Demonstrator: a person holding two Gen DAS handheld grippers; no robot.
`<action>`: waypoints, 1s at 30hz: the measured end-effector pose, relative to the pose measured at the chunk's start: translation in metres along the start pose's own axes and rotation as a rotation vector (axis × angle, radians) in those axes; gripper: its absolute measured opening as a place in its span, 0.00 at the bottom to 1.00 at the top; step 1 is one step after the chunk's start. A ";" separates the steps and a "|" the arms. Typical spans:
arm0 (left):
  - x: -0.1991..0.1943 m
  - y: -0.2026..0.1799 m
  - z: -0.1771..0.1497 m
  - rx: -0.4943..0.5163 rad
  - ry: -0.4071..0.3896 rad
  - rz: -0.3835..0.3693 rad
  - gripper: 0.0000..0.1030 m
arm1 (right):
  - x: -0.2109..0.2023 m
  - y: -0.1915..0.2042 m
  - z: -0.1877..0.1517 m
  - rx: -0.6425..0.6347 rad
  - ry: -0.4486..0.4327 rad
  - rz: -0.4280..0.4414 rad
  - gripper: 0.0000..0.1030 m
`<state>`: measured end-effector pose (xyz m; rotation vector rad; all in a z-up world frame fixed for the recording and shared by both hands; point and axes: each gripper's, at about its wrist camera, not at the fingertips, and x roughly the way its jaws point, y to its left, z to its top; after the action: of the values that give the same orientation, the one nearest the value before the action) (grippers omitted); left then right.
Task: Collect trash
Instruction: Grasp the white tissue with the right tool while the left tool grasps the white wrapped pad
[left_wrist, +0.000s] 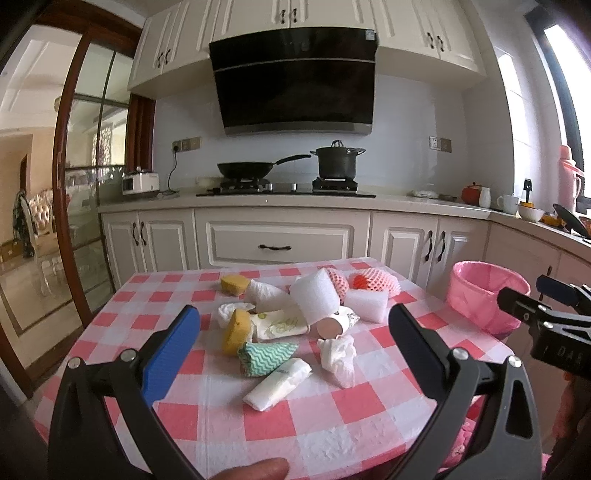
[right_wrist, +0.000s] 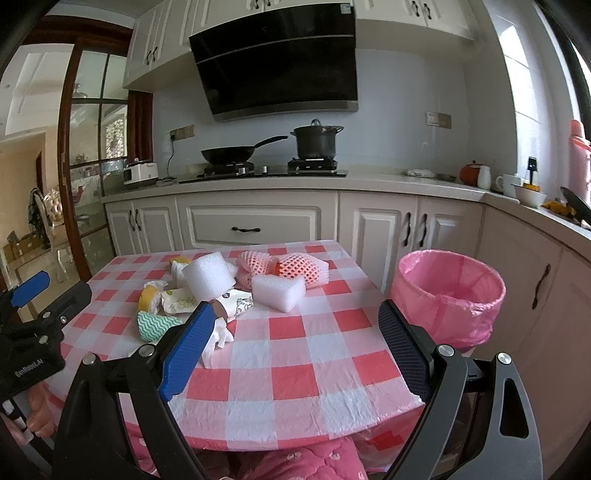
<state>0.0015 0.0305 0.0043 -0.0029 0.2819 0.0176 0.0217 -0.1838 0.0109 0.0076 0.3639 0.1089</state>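
Note:
A pile of trash lies on the red-and-white checked table (left_wrist: 332, 406): white foam blocks (left_wrist: 316, 295) (right_wrist: 277, 291), pink fruit nets (left_wrist: 376, 282) (right_wrist: 303, 271), yellow sponges (left_wrist: 235, 330), a green wavy cloth (left_wrist: 264, 356), crumpled tissue (left_wrist: 338, 360), a folded white packet (left_wrist: 279, 382) and a paper cup (left_wrist: 330, 326). My left gripper (left_wrist: 293, 326) is open above the table's near side, facing the pile. Over the near right part of the table my right gripper (right_wrist: 297, 325) is open, holding nothing. A pink-lined bin (right_wrist: 448, 295) (left_wrist: 487, 291) stands right of the table.
Behind the table runs a counter with white cabinets (left_wrist: 280, 240), a stove with a wok (left_wrist: 245, 170) and a pot (left_wrist: 338, 160). Cups and bowls (right_wrist: 517, 188) sit on the right counter. A glass door (left_wrist: 85, 184) is at the left. A fingertip (left_wrist: 255, 470) shows at the bottom.

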 end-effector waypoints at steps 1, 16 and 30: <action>0.002 0.001 -0.001 -0.005 0.008 -0.001 0.96 | 0.001 0.000 -0.001 -0.002 -0.002 -0.002 0.82; 0.064 0.051 -0.038 -0.073 0.209 0.100 0.96 | 0.091 0.018 -0.019 -0.054 0.135 0.136 0.82; 0.123 0.092 -0.078 -0.113 0.409 0.142 0.96 | 0.198 0.085 -0.035 -0.092 0.337 0.277 0.77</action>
<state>0.0963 0.1245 -0.1046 -0.1000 0.6890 0.1758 0.1842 -0.0779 -0.0893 -0.0519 0.6938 0.4043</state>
